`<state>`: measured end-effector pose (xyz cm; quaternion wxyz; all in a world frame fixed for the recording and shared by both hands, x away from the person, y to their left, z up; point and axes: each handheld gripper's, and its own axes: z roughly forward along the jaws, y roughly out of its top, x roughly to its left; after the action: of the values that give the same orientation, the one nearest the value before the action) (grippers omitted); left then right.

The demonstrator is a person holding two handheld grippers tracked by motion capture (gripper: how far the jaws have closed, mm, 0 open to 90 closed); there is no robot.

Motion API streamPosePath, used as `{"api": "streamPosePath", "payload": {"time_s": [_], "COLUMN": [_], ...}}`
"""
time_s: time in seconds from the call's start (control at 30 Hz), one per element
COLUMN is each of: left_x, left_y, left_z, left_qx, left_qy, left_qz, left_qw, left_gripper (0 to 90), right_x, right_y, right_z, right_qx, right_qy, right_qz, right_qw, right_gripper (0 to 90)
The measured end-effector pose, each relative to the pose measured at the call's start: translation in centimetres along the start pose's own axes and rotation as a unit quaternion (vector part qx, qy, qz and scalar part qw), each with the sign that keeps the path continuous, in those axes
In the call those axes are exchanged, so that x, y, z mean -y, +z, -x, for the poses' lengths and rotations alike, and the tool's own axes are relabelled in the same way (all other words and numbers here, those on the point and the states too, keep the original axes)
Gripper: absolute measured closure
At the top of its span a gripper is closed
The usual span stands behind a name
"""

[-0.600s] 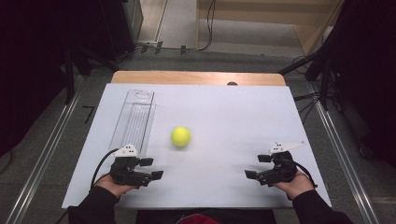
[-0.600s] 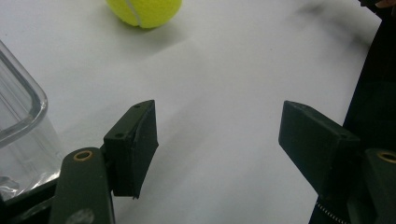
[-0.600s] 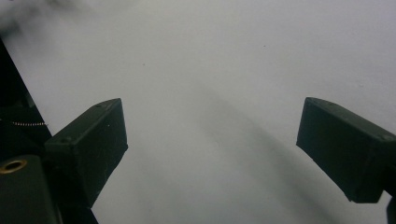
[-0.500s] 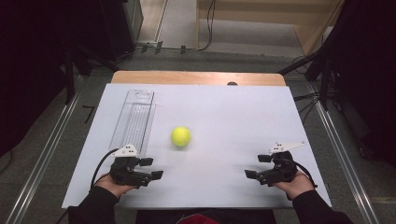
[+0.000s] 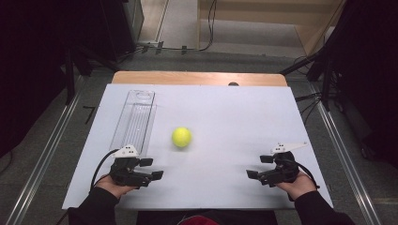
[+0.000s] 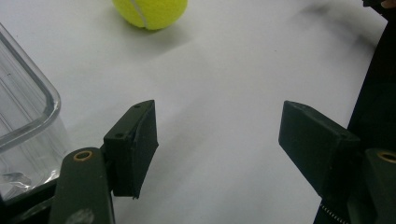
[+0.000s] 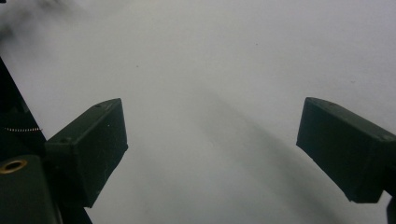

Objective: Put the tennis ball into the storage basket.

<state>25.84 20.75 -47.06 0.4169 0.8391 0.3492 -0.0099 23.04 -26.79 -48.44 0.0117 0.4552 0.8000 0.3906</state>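
Note:
A yellow-green tennis ball (image 5: 181, 137) lies near the middle of the white table sheet (image 5: 225, 112), and its lower part shows at the top of the left gripper view (image 6: 150, 11). A clear plastic tray (image 5: 133, 121) lies lengthwise to the ball's left; its rounded corner (image 6: 28, 116) is beside my left jaw. My left gripper (image 5: 152, 168) rests at the front left, open and holding nothing (image 6: 217, 135). At the front right my right gripper (image 5: 259, 167) is open too, over bare sheet (image 7: 210, 140).
The wooden table edge (image 5: 197, 78) shows behind the sheet. Metal rails (image 5: 42, 159) run along both sides on the floor, with cables and dark stands beyond. Bare sheet lies between the two grippers and right of the ball.

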Motion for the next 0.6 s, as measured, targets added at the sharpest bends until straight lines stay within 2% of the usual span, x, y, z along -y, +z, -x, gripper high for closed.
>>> {"api": "streamPosePath", "payload": {"time_s": [0.6], "left_x": [-0.09], "left_y": [-0.07], "left_z": [-0.17], "left_qx": [-0.008], "left_qy": [-0.001], "left_qz": [-0.001], "left_qw": [1.0000], "left_gripper": [29.0], "right_x": [-0.03], "right_y": [0.11], "right_z": [0.04], "right_qx": [0.001], "right_qy": [-0.005], "right_qz": [-0.001], "right_qw": [1.0000], "right_gripper": [6.8]}}
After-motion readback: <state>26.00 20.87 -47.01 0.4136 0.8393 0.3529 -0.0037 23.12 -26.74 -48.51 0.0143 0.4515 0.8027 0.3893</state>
